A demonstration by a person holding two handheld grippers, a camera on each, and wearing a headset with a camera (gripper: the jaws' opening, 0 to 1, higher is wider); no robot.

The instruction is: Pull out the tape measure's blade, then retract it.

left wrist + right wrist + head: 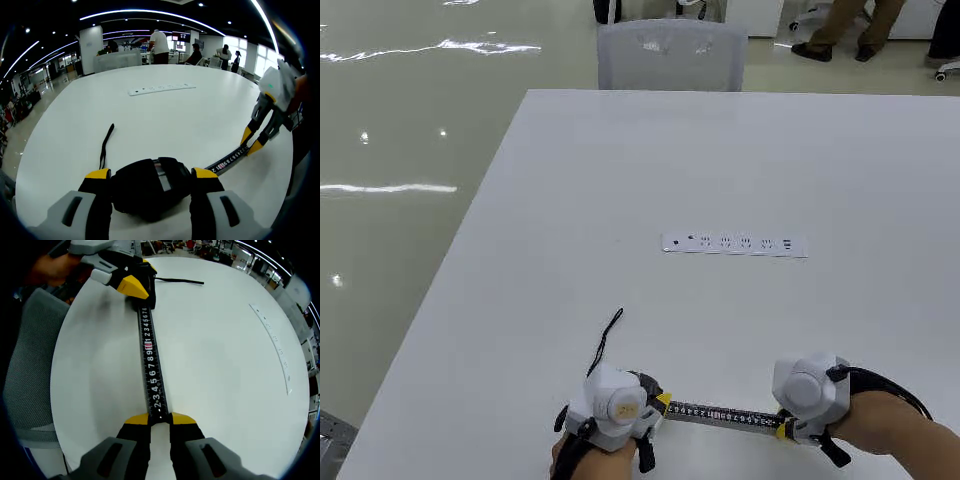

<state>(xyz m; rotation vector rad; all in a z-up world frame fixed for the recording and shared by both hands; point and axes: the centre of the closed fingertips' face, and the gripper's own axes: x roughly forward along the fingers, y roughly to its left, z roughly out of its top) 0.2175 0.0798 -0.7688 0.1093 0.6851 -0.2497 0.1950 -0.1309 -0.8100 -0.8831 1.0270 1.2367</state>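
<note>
Tape measure case (646, 388) at near edge of white table (620, 200). Head view: my left gripper (656, 404) anchors it so right gripper (783, 428) can hold blade (720, 413) stretched sideways.
Left gripper view: jaws half spread, clamped on black case; wrist strap (104, 145) lies loose.
Right gripper view: jaws pinched nearly closed on blade tip — pull looks partly done.

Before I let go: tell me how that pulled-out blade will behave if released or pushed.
The blade runs straight between the grippers, so it is probably stiff lengthwise, yet thin enough to buckle if pushed endwise. Released by the right gripper, it would likely snap back toward the black case in the left gripper.
</note>
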